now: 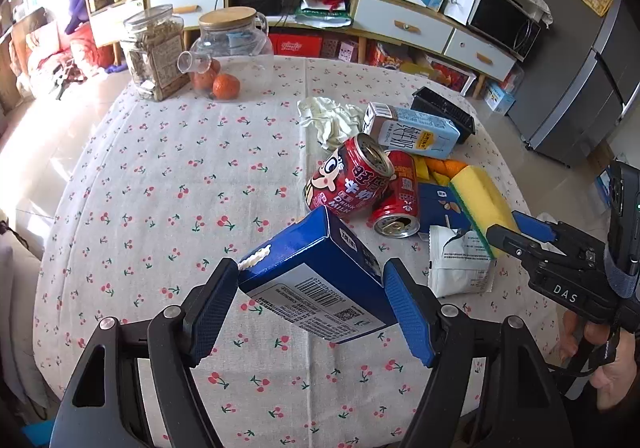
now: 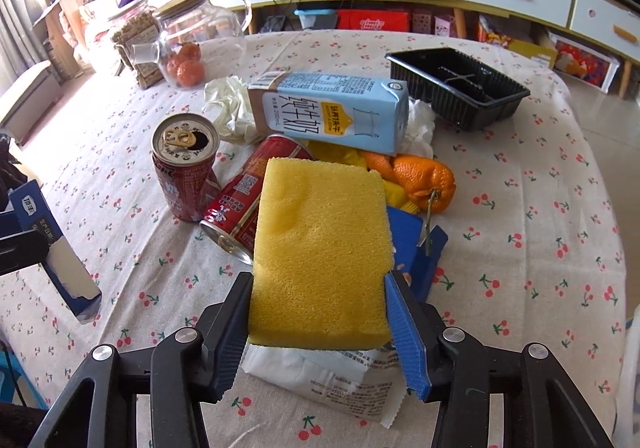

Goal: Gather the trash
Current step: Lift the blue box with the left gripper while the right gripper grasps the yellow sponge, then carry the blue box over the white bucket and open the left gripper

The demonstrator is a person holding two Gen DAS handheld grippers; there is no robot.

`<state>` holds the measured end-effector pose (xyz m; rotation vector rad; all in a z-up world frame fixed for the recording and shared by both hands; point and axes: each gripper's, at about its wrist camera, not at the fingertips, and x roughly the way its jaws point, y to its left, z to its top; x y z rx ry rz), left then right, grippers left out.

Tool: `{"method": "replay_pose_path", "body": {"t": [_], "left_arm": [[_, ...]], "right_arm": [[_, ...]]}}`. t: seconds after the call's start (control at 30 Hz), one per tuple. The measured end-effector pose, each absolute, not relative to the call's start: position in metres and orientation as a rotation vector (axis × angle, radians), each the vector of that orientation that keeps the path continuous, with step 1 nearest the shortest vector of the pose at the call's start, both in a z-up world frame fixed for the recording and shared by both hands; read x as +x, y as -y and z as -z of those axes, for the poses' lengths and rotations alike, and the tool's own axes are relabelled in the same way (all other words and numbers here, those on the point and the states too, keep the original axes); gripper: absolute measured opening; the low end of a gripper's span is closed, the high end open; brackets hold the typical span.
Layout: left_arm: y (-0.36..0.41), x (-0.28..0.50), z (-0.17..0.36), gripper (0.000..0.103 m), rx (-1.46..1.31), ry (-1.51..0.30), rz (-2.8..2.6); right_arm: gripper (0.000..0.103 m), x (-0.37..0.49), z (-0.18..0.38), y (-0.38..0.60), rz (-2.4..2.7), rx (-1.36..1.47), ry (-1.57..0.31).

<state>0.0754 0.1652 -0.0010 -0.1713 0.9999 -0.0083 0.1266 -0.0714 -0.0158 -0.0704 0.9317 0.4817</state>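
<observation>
1. My left gripper (image 1: pixel 312 304) clamps the blue box (image 1: pixel 316 276) — lifted above the table (image 1: pixel 160 176).
2. My right gripper (image 2: pixel 320 322) squeezes the sponge (image 2: pixel 320 252) — over the wrapper (image 2: pixel 332 380), beside the cans (image 2: pixel 184 168).

2 red cans (image 2: pixel 186 168), a blue milk carton (image 2: pixel 332 112) and orange peel (image 2: pixel 424 178) lie heaped together.
</observation>
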Motion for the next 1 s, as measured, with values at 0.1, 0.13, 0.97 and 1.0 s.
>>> {"method": "replay_pose_path", "body": {"t": [0.1, 0.13, 0.97, 1.0], "left_arm": [[-0.16, 0.074, -0.005, 0.077, -0.172, -0.985, 0.024], [-0.158, 0.074, -0.008, 0.077, -0.172, -0.978, 0.03], [0.0, 0.09, -0.049, 0.077, -0.121, -0.884, 0.322], [0.008, 0.091, -0.049, 0.077, -0.119, -0.887, 0.334]], "right_arm": [[0.056, 0.121, 0.005, 0.084, -0.476, -0.055, -0.911], [0.056, 0.12, 0.001, 0.088, -0.473, -0.047, -0.907], [0.057, 0.056, -0.041, 0.305, -0.142, 0.103, -0.871], [0.057, 0.053, -0.041, 0.313, -0.13, 0.108, -0.871]]}}
